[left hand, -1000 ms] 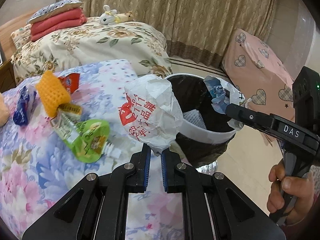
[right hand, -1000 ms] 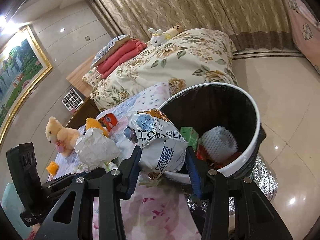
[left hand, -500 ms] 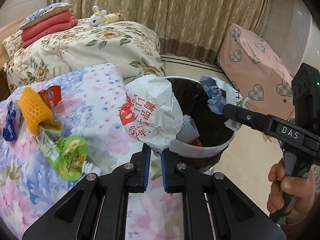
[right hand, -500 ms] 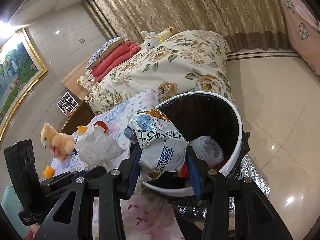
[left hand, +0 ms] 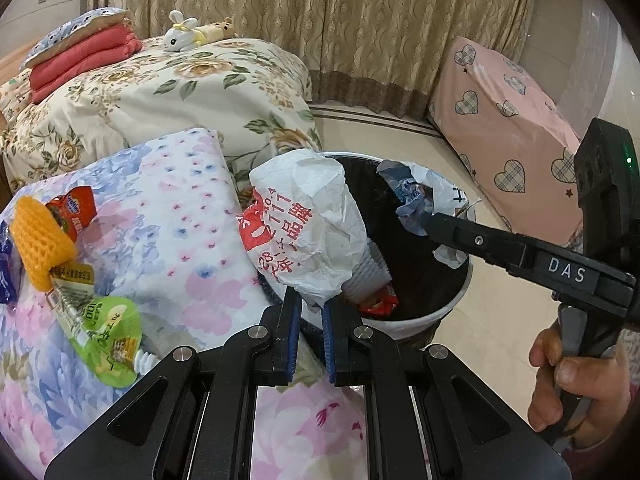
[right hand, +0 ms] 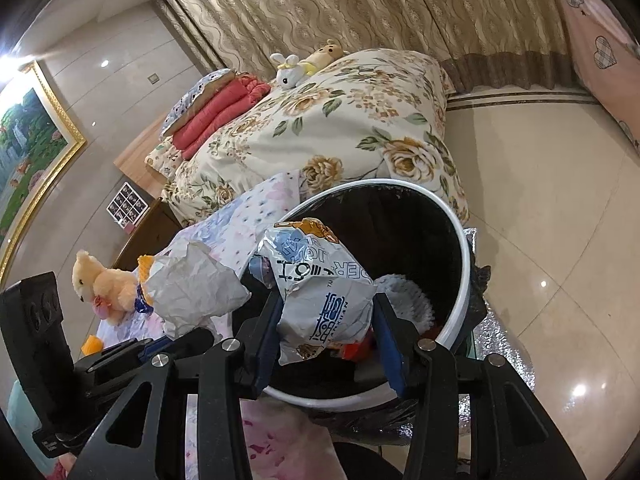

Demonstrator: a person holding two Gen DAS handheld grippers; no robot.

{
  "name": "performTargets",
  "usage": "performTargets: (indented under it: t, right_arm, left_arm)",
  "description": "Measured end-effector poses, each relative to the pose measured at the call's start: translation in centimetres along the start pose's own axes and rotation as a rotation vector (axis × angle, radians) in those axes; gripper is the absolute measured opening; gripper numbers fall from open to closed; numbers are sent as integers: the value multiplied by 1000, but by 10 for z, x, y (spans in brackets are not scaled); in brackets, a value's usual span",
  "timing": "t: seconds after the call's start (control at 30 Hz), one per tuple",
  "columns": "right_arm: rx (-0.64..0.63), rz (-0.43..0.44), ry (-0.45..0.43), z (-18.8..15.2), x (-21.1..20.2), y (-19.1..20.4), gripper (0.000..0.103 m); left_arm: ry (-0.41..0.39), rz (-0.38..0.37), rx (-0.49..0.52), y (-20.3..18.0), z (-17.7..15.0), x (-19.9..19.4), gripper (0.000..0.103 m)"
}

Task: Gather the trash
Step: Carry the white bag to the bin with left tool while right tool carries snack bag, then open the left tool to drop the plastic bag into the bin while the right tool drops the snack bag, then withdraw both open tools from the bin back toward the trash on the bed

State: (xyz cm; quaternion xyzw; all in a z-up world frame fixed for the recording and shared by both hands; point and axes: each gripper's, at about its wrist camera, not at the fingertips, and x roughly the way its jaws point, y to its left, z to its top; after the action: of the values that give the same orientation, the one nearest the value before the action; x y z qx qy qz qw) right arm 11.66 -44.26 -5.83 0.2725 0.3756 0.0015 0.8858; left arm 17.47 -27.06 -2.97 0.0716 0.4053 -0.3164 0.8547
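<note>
My left gripper (left hand: 308, 320) is shut on a crumpled white paper bag with red print (left hand: 300, 232) and holds it at the near left rim of the bin. The bag also shows in the right wrist view (right hand: 196, 284). My right gripper (right hand: 328, 332) is shut on a white and blue snack bag (right hand: 320, 300), held over the bin's mouth; it shows in the left wrist view (left hand: 424, 200). The black-lined bin with a white rim (left hand: 404, 324) (right hand: 464, 280) holds a white foam net and red wrappers.
On the flowered cloth (left hand: 172, 216) lie a green pouch (left hand: 108, 340), a yellow foam net (left hand: 36, 240), a red wrapper (left hand: 74, 212) and a blue wrapper at the left edge. A teddy bear (right hand: 100, 284) sits left. A quilt-covered bed (left hand: 172, 92) stands behind.
Both grippers have moved on toward the bin with their bags. The bin now lies closer and more under the two bags; the table litter has slid left in view.
</note>
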Motion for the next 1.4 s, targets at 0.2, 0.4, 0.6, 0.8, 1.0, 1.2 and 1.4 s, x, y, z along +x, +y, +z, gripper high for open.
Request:
performTargets:
  t: [0.2,0.4,0.6,0.8,1.0,1.2,1.4]
  right_arm:
    - [-2,-12,-1,6,2,-4,48]
    - [0,-19,15,10,7,-7,51]
    - [29,-25,17,9,8,-11,69]
    - [48,-20,-4,6,-1,-10,76]
    - [38,-1,-39,-2,-8,4,85]
    - [8,20,-61,-16,-11,29,90]
    - [-34,50,-39,-29,-3,55,90]
  left_arm:
    - [12,-24,-5,-4,3,6,9]
    - [22,-34,-15,-5,6,13,11]
    - [22,-31,-32,-3,4,14,37]
    - [3,-2,-35,1,-4,3,48]
    - [-11,50,-62,16,-21,-13,55]
    - [-36,117,-92,39,-41,-35,57]
    - [-50,157,-141,66,-57,-52,57]
